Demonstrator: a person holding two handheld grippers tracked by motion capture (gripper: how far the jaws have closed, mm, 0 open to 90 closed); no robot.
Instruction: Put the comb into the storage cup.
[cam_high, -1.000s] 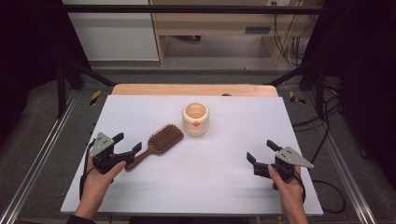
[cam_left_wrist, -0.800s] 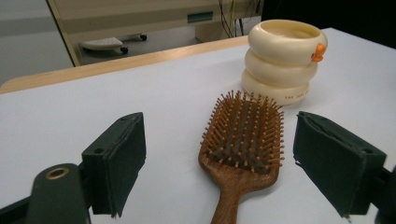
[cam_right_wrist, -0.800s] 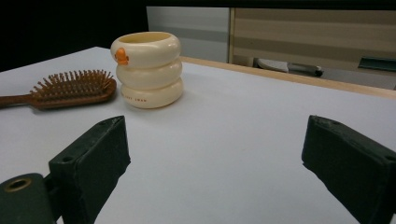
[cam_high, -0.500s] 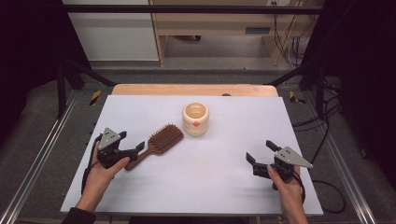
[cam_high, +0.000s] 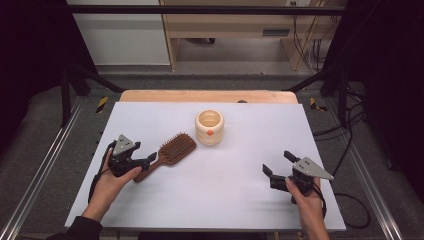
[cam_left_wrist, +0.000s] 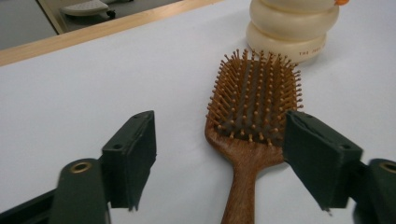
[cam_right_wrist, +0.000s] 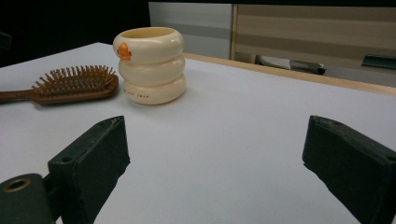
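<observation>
While its jaws gape wide, the left hand-held gripper (cam_left_wrist: 219, 158) straddles the hairbrush (cam_left_wrist: 250, 116) handle untouched.

One wooden hairbrush (cam_high: 172, 152), one cream cup (cam_high: 209, 127), two tools.

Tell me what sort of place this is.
Probably a lab recording bench, not a home: a white table ringed by a black frame, loose cables on the floor, and only a hairbrush and cream cup set out.

Cream ringed cup (cam_high: 209, 128) with a small orange mark standing upright mid-tabletop, white tabletop (cam_high: 235, 200) with a wooden far edge, cables (cam_high: 345, 125) on the grey floor beyond
</observation>
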